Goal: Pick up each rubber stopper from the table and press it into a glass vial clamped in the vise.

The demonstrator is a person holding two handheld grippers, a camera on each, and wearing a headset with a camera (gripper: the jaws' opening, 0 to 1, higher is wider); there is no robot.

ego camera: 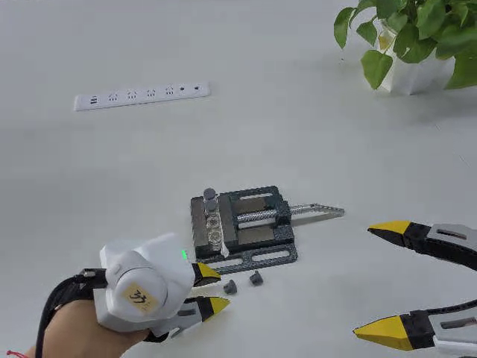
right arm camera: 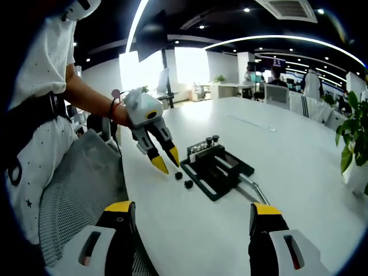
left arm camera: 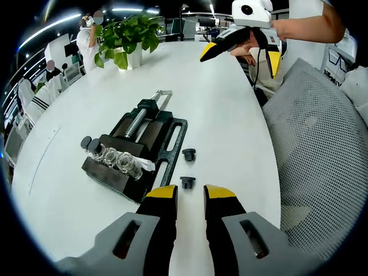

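Here vials [ego camera: 214, 227] upright in vise [ego camera: 257, 239], row across screw [ego camera: 261, 216]; left gripper [ego camera: 220, 288] ajar, right gripper [ego camera: 378, 280] wide, both empty.

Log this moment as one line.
left claw: open, empty, short of nearer rubber stopper | right claw: open, empty | second rubber stopper: on table by vise | glass vials: two stoppered

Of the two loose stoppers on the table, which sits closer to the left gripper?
The near stopper, just ahead of the left gripper and its yellow tips; the far stopper lies beyond it, alongside the vise.
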